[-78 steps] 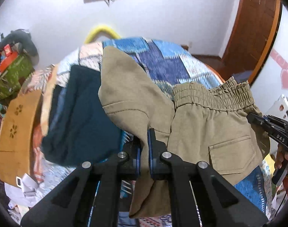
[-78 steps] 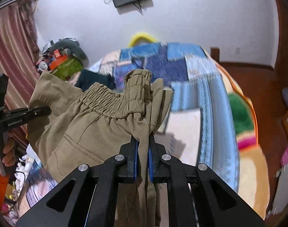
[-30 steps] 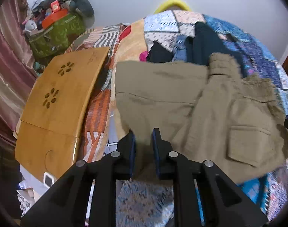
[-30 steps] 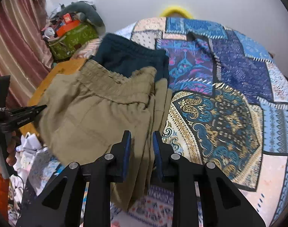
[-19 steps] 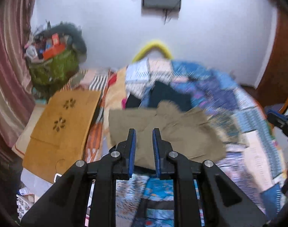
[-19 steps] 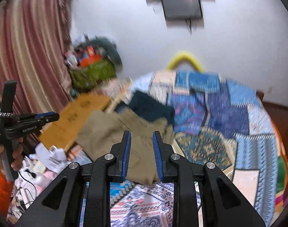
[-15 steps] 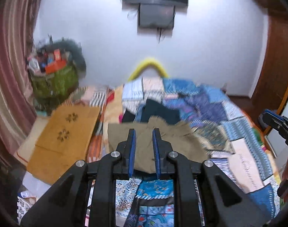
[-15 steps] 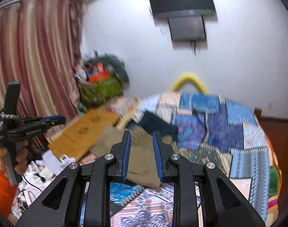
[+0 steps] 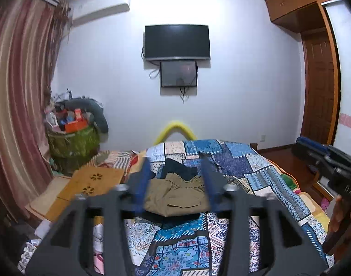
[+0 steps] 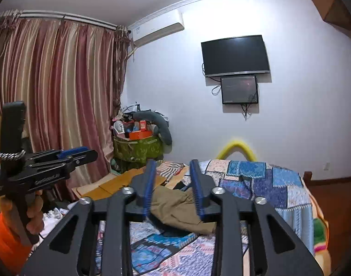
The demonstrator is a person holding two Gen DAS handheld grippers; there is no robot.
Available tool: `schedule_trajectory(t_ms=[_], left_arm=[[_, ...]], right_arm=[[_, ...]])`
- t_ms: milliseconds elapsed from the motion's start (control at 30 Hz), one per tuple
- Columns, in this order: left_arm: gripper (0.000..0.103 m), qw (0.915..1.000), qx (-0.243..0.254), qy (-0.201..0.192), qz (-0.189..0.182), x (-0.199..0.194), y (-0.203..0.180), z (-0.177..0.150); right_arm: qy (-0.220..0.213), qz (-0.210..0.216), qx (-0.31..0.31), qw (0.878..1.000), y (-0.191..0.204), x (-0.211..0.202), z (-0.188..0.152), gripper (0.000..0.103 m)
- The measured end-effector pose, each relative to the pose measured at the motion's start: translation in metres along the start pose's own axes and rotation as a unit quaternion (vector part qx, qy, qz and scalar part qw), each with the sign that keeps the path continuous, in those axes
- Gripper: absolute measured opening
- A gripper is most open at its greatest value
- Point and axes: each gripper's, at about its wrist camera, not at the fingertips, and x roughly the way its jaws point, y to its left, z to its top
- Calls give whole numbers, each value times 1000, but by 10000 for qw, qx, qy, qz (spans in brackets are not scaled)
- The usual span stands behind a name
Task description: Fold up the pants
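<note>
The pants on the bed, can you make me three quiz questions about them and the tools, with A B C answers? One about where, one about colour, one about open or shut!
1. Where are the pants?
A. Lying on the patchwork quilt
B. Hanging on the curtain
C. Inside the green basket

2. What colour are the pants?
A. Red
B. Khaki tan
C. White

3. How is the left tool set?
A. Shut on the pants
B. Shut on nothing
C. Open, holding nothing

Answers:
1. A, since the pants sit in a folded bundle on the quilt, in front of a dark garment.
2. B, since the cloth is plain khaki in both views.
3. C, since its blue pads stand wide apart with the pants far beyond them; the right tool is open too.
</note>
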Motion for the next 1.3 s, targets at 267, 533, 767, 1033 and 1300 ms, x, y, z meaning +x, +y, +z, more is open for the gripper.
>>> schedule_trajectory(t_ms=[267,533,767,1033,1300], left_arm=[[94,9997,-155,-169,-17,-34,-3,-11],[102,9996,-118,-228,109,-43,-7,-19],[103,9997,-159,-173,39,-41,-8,-22],[103,9998,-118,-168,23,-36,-8,-19],[103,9999,-65,-121,22,-29,-12,-23]], right_arm=[[-32,-451,-162,9988,11,-8,-11,85],[-53,-568,-118,9983,15,-15,-13,102],[-31,-590,-110,9982,16,-20,-20,102],[-3,-655,-91,9978,14,-23,-23,102],[35,-732,-102,9973,12,-25,-23,102]])
